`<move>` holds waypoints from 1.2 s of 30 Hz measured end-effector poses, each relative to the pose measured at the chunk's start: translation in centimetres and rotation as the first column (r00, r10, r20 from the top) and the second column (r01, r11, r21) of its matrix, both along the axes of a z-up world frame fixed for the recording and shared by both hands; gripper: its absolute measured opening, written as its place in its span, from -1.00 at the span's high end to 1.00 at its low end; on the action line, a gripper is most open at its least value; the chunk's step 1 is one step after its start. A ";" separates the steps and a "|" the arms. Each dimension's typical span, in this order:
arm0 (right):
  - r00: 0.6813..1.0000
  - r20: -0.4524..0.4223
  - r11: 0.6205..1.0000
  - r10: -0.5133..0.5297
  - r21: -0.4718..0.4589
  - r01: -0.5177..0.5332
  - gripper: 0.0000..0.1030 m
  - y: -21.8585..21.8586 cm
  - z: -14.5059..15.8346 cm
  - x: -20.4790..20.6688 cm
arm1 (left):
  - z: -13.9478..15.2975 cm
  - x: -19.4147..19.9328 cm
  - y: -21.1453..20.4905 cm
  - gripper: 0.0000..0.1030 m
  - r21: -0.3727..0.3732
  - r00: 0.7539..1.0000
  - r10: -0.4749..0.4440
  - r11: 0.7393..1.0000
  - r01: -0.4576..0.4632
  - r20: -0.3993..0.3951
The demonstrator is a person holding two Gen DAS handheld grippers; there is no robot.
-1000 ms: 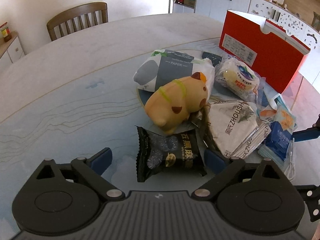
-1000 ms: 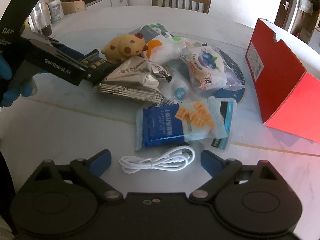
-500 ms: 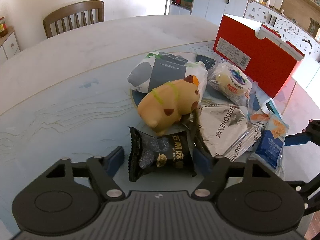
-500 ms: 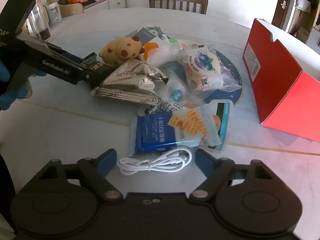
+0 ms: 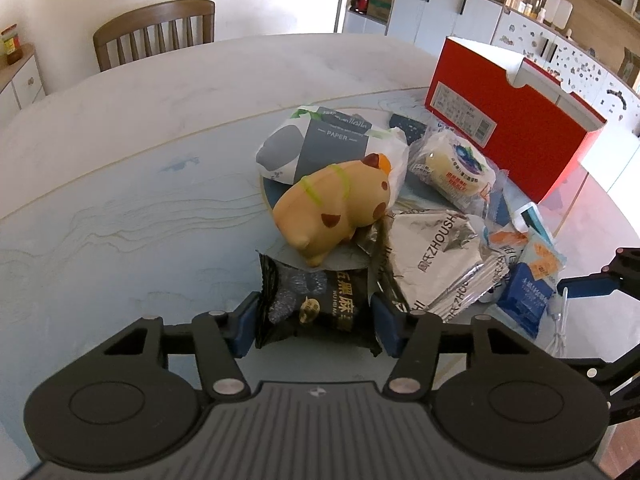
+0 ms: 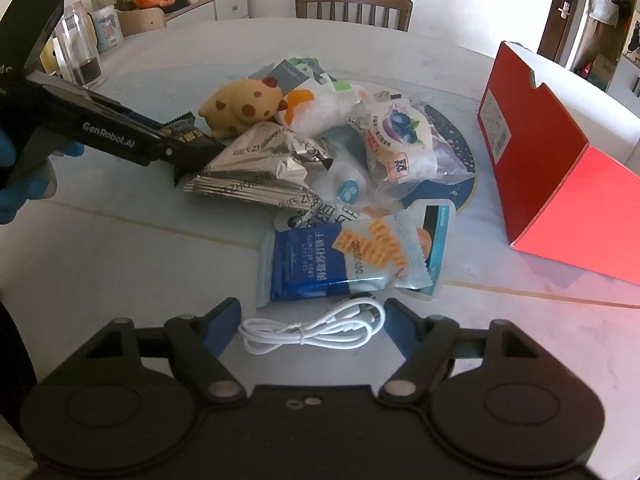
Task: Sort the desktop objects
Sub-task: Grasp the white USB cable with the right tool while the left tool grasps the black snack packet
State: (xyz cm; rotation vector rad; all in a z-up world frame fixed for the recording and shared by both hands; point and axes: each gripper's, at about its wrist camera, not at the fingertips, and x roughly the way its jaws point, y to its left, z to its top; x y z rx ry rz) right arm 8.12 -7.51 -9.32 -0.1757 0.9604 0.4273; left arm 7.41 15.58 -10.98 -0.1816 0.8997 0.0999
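Note:
A pile of objects lies on the round table. My left gripper (image 5: 314, 316) has its blue fingers against both ends of a black snack packet (image 5: 316, 304), which also shows in the right wrist view (image 6: 188, 136). Behind the packet lie a tan pig toy (image 5: 332, 208), a silver foil bag (image 5: 436, 256) and a tissue pack (image 5: 320, 144). My right gripper (image 6: 312, 322) is open, its fingers on either side of a coiled white cable (image 6: 312, 330). A blue cracker pack (image 6: 344, 264) lies just beyond the cable.
An open red box (image 6: 560, 168) stands at the right of the pile. A blueberry bun packet (image 6: 396, 140) lies on a dark round mat (image 6: 460, 152). A wooden chair (image 5: 154, 32) stands at the table's far side. A glass jar (image 6: 80, 48) stands far left.
My left gripper has moved forward and closed in from wide open until its fingers meet the black packet. My right gripper has narrowed around the white cable.

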 end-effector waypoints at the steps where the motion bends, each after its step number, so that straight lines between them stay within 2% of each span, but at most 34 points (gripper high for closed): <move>1: 1.000 0.001 1.000 0.001 0.001 -0.001 -0.50 -0.1 0.2 -0.1 | 0.1 0.0 0.0 -0.11 -0.001 1.000 0.002 1.000 -0.002 0.001; 16: 1.000 0.011 1.000 -0.009 0.014 0.009 -0.50 -1.1 2.0 -0.4 | 1.1 -1.7 -0.6 -0.05 -0.016 1.000 0.016 1.000 -0.016 0.008; 27: 1.000 0.020 1.000 -0.013 0.023 0.012 -0.50 -1.8 3.2 -0.6 | 3.1 -2.7 -1.8 -0.05 -0.017 1.000 0.015 1.000 -0.014 0.015; 36: 0.998 0.050 0.999 -0.025 0.042 0.023 -0.50 -3.1 5.3 -0.7 | 5.1 -3.0 -3.1 -0.05 -0.034 0.999 0.005 0.999 -0.003 0.040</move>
